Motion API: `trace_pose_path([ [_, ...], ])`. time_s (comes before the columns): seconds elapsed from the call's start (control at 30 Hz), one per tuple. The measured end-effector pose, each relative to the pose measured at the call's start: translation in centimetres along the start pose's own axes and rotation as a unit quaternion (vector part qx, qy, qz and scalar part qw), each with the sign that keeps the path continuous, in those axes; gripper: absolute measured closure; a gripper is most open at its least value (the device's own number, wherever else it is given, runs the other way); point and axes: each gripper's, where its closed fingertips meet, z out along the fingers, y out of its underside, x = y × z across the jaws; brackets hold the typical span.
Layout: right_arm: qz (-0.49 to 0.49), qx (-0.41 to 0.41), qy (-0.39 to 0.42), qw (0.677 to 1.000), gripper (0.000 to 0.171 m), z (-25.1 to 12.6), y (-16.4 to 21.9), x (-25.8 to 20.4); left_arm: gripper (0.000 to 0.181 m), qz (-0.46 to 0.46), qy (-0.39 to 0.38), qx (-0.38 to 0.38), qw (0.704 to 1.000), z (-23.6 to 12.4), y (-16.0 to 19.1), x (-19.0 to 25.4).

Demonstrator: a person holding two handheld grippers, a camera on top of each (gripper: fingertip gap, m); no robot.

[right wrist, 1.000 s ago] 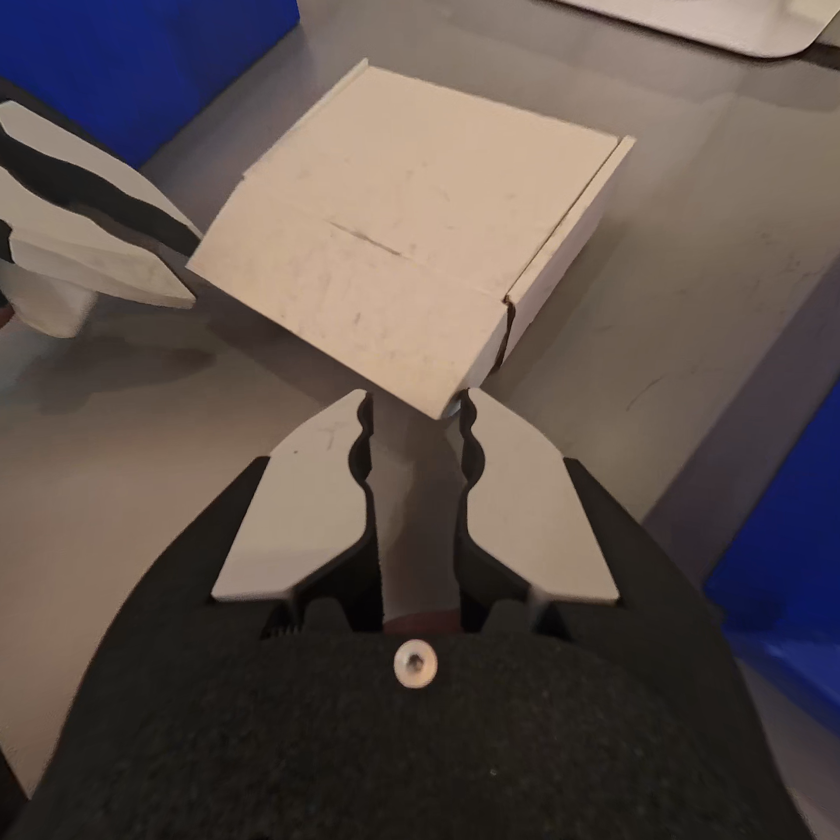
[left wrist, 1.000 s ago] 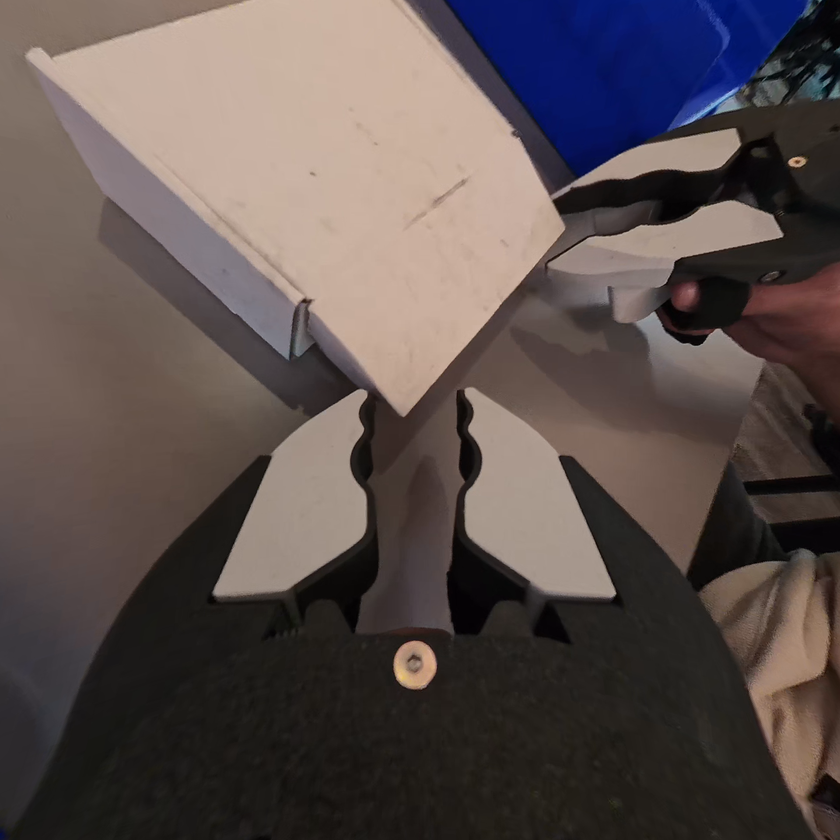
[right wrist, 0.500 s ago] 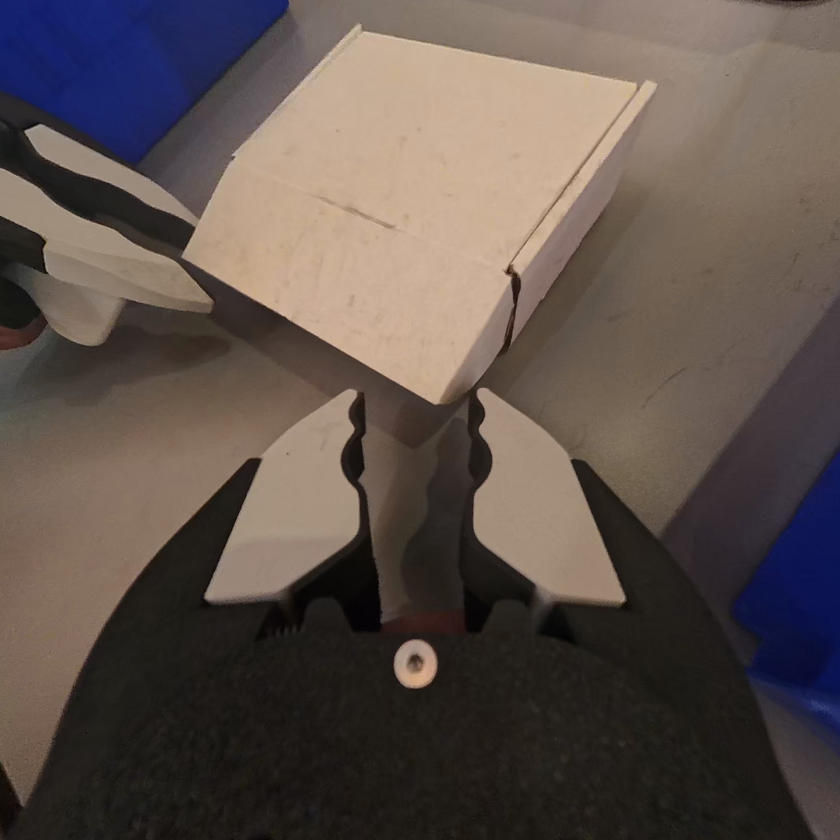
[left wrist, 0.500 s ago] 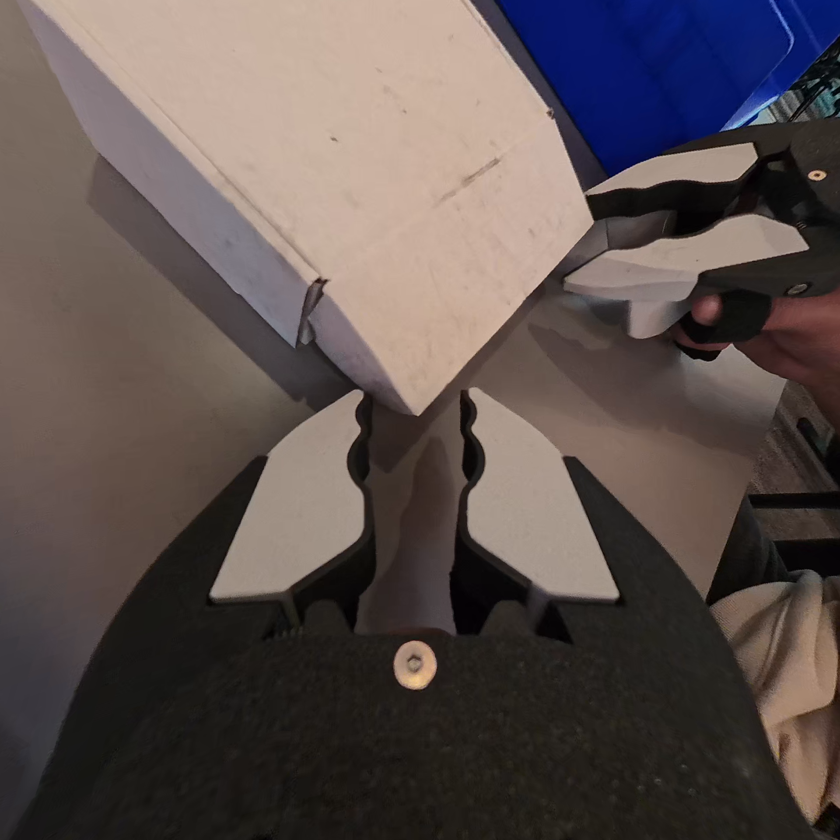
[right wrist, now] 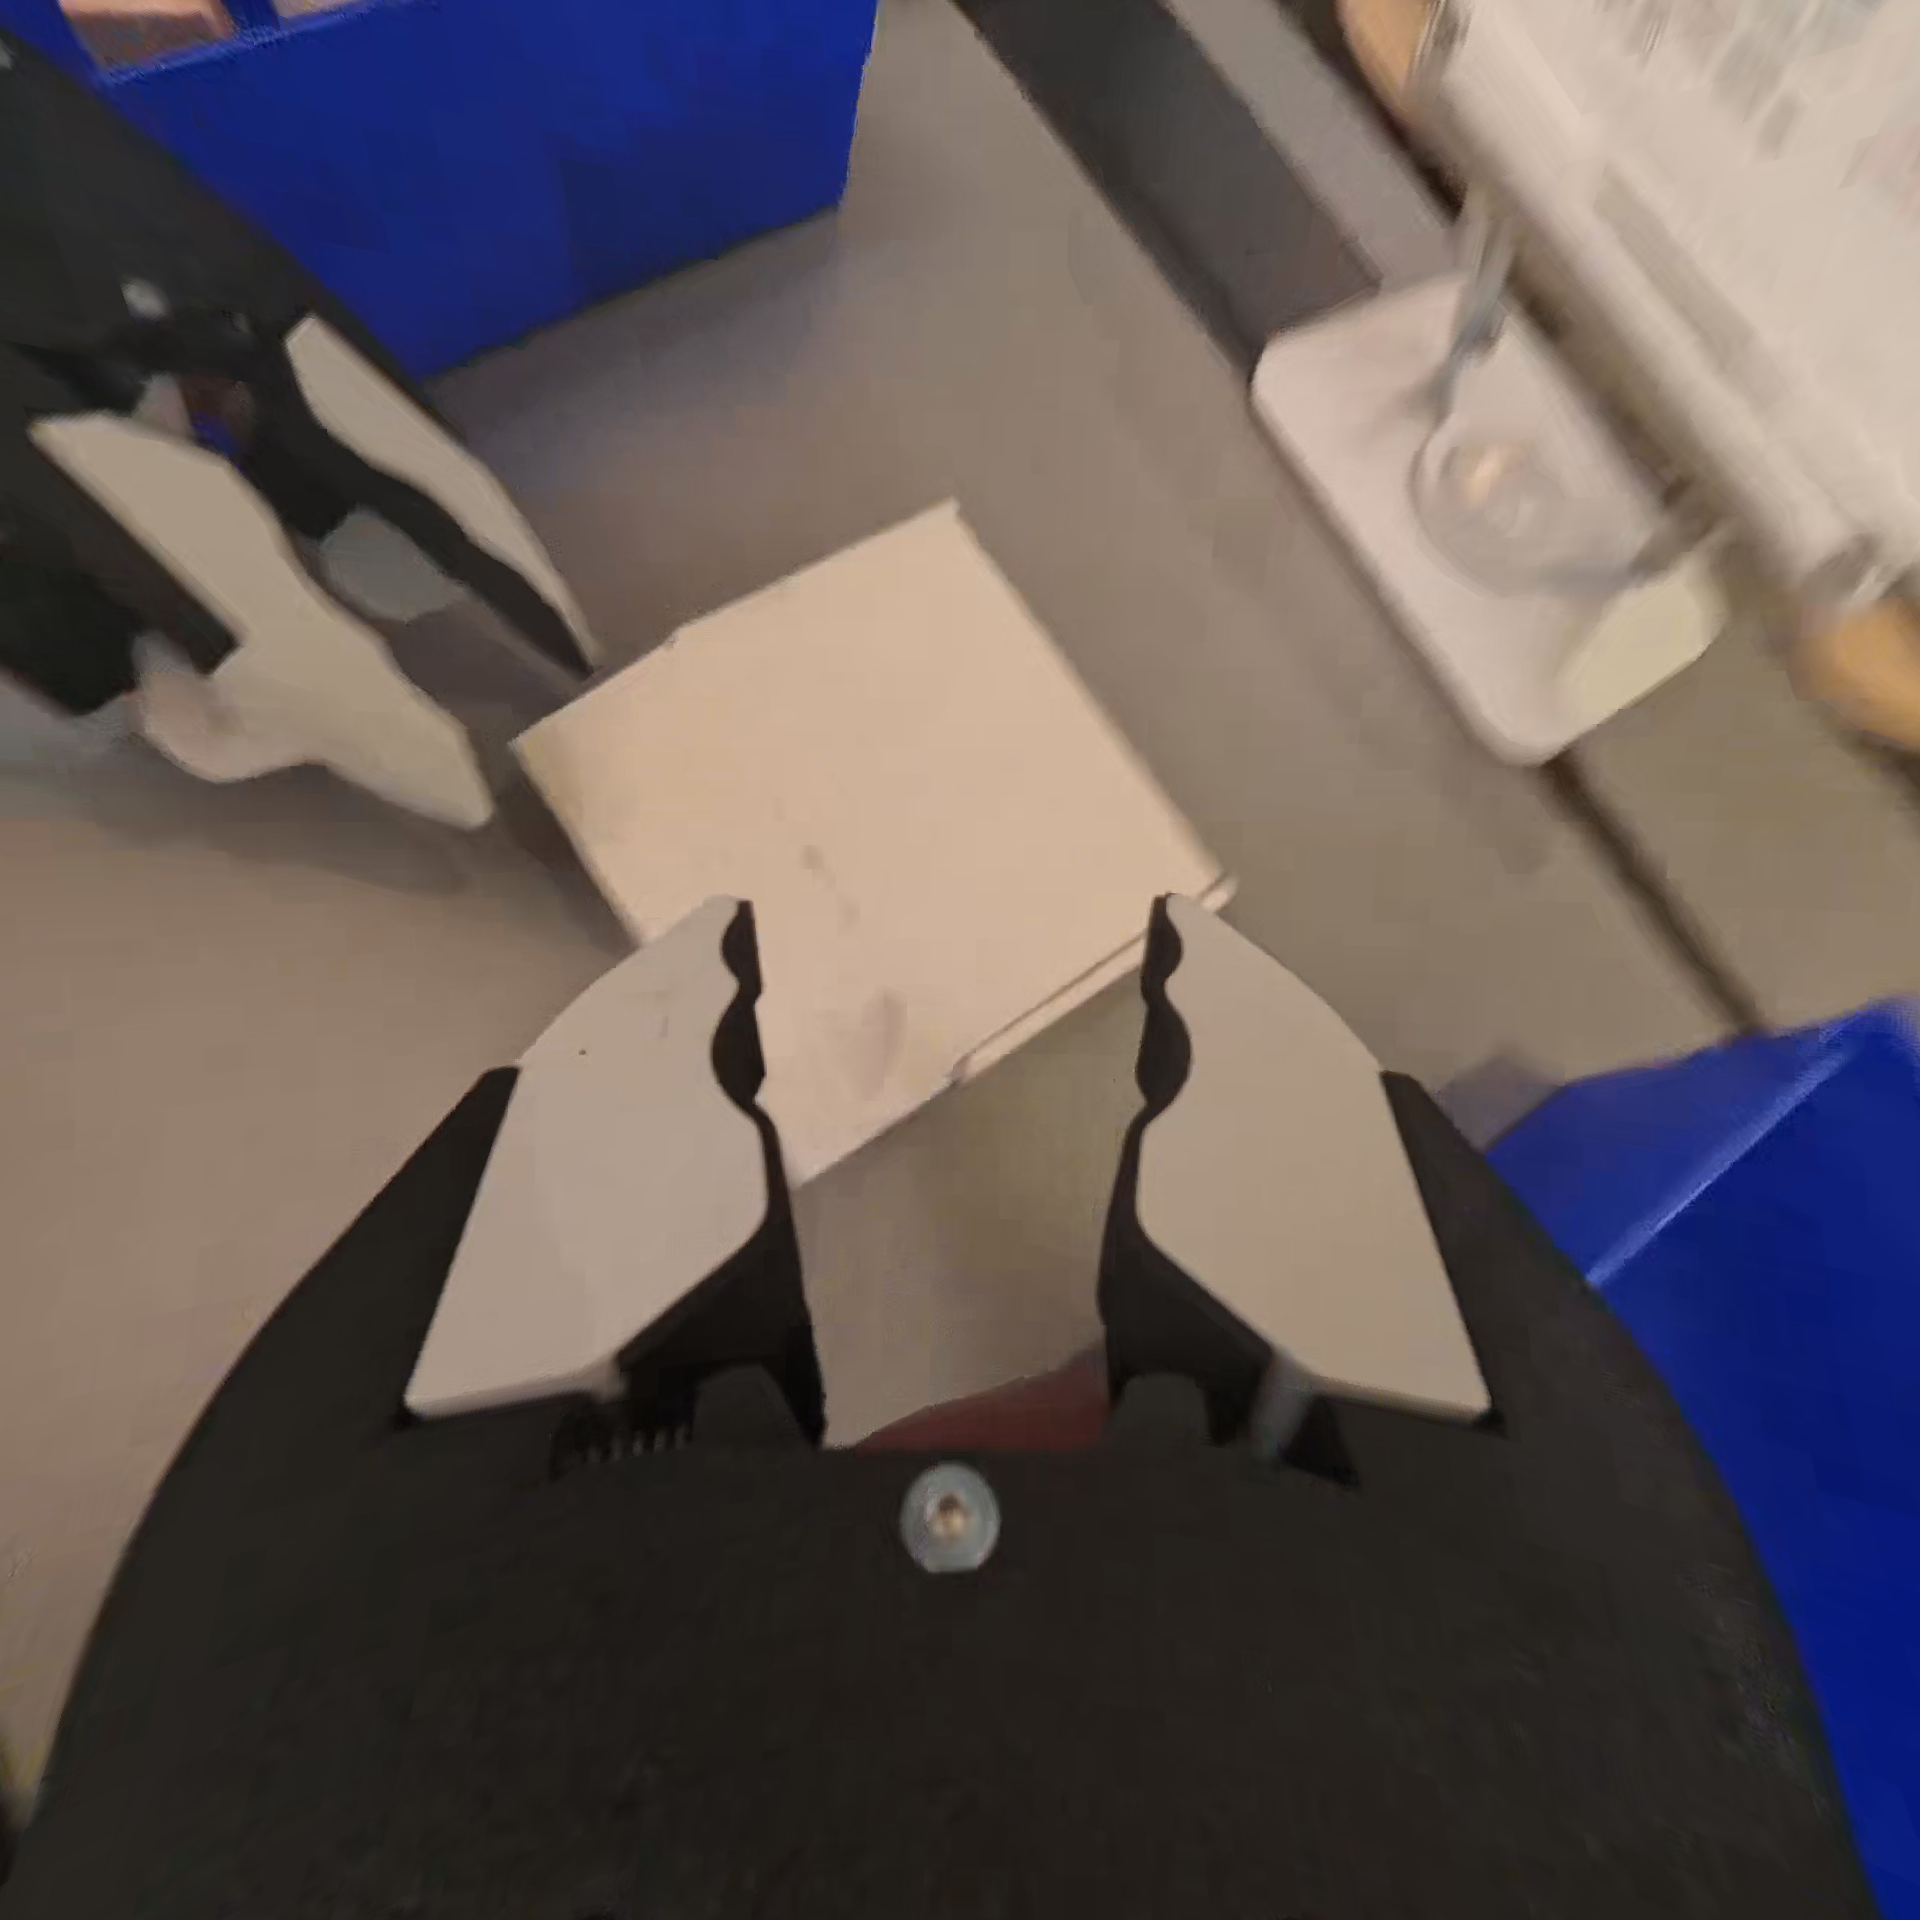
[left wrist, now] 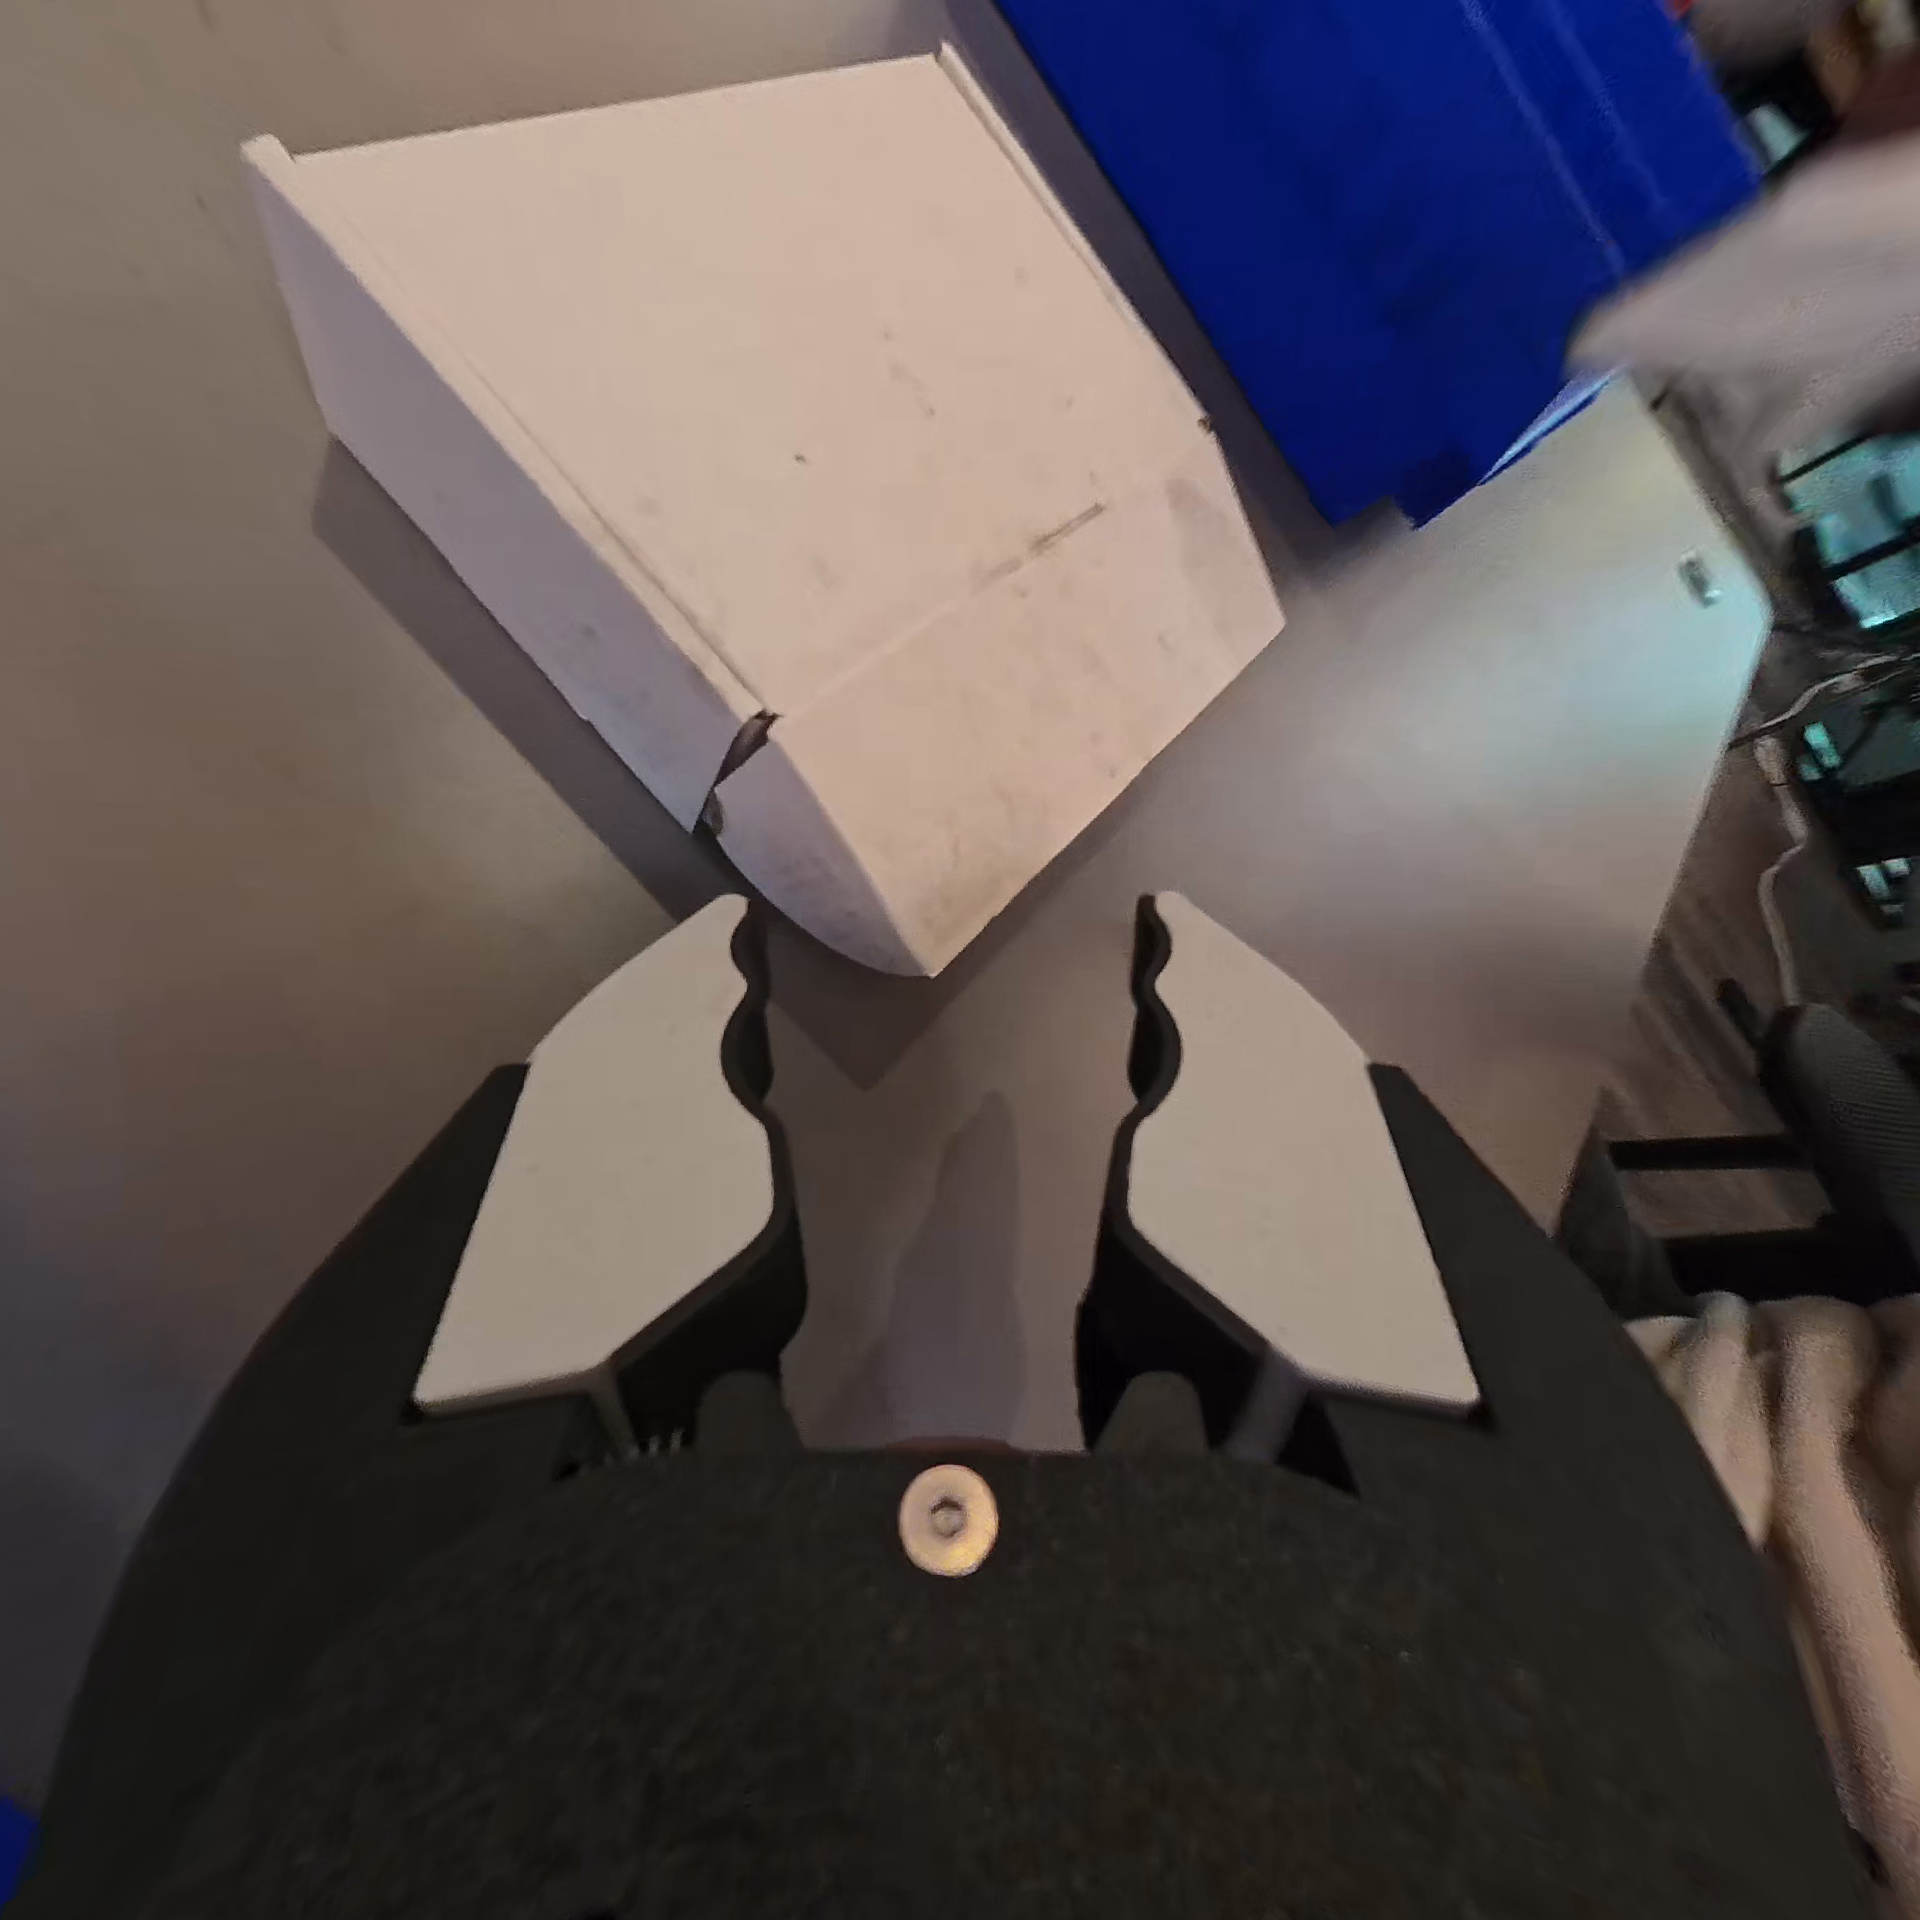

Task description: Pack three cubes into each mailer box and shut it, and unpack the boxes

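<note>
A closed white mailer box (left wrist: 790,520) lies flat on the grey table, with its near corner just ahead of my left gripper (left wrist: 945,920). That gripper is open and empty. In the right wrist view my right gripper (right wrist: 951,914) is open and empty, and hovers above the same box (right wrist: 862,790). The left gripper (right wrist: 520,732) also shows there, at the box's left corner. No cubes are in view. The inside of the box is hidden.
A blue bin (left wrist: 1351,208) stands behind the box, and it also shows in the right wrist view (right wrist: 520,156). A second blue bin (right wrist: 1714,1299) is at the right. A white tray with a glass object (right wrist: 1455,540) sits at the far right, blurred. The table edge (left wrist: 1662,883) runs along the right.
Both grippers have opened wider and drawn back from the box's corners. The right gripper has risen above the box. The box now rests flat on the table.
</note>
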Motion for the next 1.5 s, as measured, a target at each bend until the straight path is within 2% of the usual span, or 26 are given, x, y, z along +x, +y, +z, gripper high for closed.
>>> trace_pose_path([
  [0.03, -0.038, -0.003, -0.023, 0.999, 0.101, 1.0, -1.1, 0.4, 0.120, 0.011, -0.019, -0.006, 1.000, 0.3, 0.3, -0.3],
  [0.07, -0.053, -0.035, -0.091, 0.994, 0.091, 2.4, -1.0, -0.4, 0.126, 0.019, -0.049, -0.016, 0.998, 0.6, 0.5, -0.9],
  [0.1, -0.053, -0.083, -0.169, 0.981, 0.079, 3.7, -0.2, -1.7, 0.127, 0.024, -0.078, -0.028, 0.996, 0.9, 0.7, -1.5],
  [0.13, -0.059, -0.133, -0.203, 0.968, 0.079, 4.9, 0.9, -2.0, 0.125, 0.030, -0.092, -0.035, 0.995, 1.0, 0.7, -1.8],
  [0.17, -0.082, -0.170, -0.197, 0.962, 0.074, 6.1, 2.0, -1.8, 0.123, 0.035, -0.101, -0.036, 0.994, 1.1, 0.6, -2.0],
  [0.3, -0.214, -0.209, -0.127, 0.946, 0.059, 8.9, 3.9, -0.6, 0.123, 0.038, -0.103, -0.035, 0.993, 1.4, 0.1, -2.7],
  [0.47, -0.187, -0.226, -0.171, 0.941, 0.043, 10.3, 4.3, -0.3, 0.126, 0.044, -0.097, -0.049, 0.993, 2.2, 0.3, -3.2],
  [0.67, -0.174, -0.272, -0.165, 0.932, 0.025, 12.2, 5.7, 0.5, 0.131, 0.046, -0.097, -0.057, 0.993, 3.3, 0.0, -3.8],
  [0.7, -0.188, -0.282, -0.145, 0.929, 0.030, 12.5, 6.0, 0.9, 0.132, 0.047, -0.099, -0.060, 0.992, 3.6, 0.0, -3.9],
  [0.8, -0.209, -0.315, -0.123, 0.918, 0.025, 13.3, 7.0, 1.3, 0.136, 0.049, -0.110, -0.051, 0.991, 3.9, -0.5, -4.4],
  [0.9, -0.206, -0.314, -0.141, 0.916, 0.027, 13.0, 6.9, 1.2, 0.151, 0.055, -0.117, -0.056, 0.990, 3.9, -0.4, -4.7],
  [1.0, -0.203, -0.297, -0.161, 0.919, 0.028, 12.9, 6.7, 1.0, 0.153, 0.056, -0.100, -0.050, 0.992, 3.7, -0.2, -4.4],
  [1.03, -0.205, -0.296, -0.164, 0.918, 0.028, 12.8, 6.7, 0.9, 0.149, 0.051, -0.097, -0.044, 0.993, 3.7, -0.3, -4.4],
  [1.1, -0.203, -0.297, -0.172, 0.917, 0.030, 12.7, 6.7, 0.7, 0.113, 0.045, -0.088, -0.025, 0.995, 3.8, -0.9, -4.4],
  [1.17, -0.199, -0.298, -0.174, 0.917, 0.030, 12.7, 6.7, 0.6, 0.088, 0.050, -0.092, -0.018, 0.994, 3.9, -1.4, -4.6],
  [1.2, -0.199, -0.299, -0.173, 0.917, 0.030, 12.6, 6.7, 0.6, 0.083, 0.060, -0.088, -0.012, 0.994, 4.1, -1.7, -4.5],
  [1.23, -0.199, -0.302, -0.172, 0.916, 0.030, 12.6, 6.7, 0.6, 0.087, 0.073, -0.076, -0.009, 0.994, 4.3, -1.8, -4.1],
  [1.27, -0.200, -0.303, -0.172, 0.916, 0.030, 12.6, 6.7, 0.6, 0.099, 0.085, -0.067, -0.013, 0.994, 4.5, -1.6, -3.7],
  [1.33, -0.207, -0.306, -0.172, 0.913, 0.030, 12.6, 6.8, 0.6, 0.098, 0.112, -0.086, -0.024, 0.990, 4.6, -1.2, -3.8],
  [1.43, -0.203, -0.303, -0.178, 0.914, 0.030, 12.5, 6.7, 0.4, 0.109, 0.138, -0.122, -0.037, 0.982, 4.2, -0.9, -4.2],
  [1.47, -0.190, -0.296, -0.188, 0.917, 0.031, 12.5, 6.4, 0.1, 0.121, 0.138, -0.118, -0.037, 0.983, 4.0, -0.8, -4.0],
  [1.5, -0.180, -0.289, -0.203, 0.918, 0.033, 12.2, 6.2, -0.3, 0.125, 0.134, -0.105, -0.036, 0.985, 3.8, -0.7, -3.5],
])
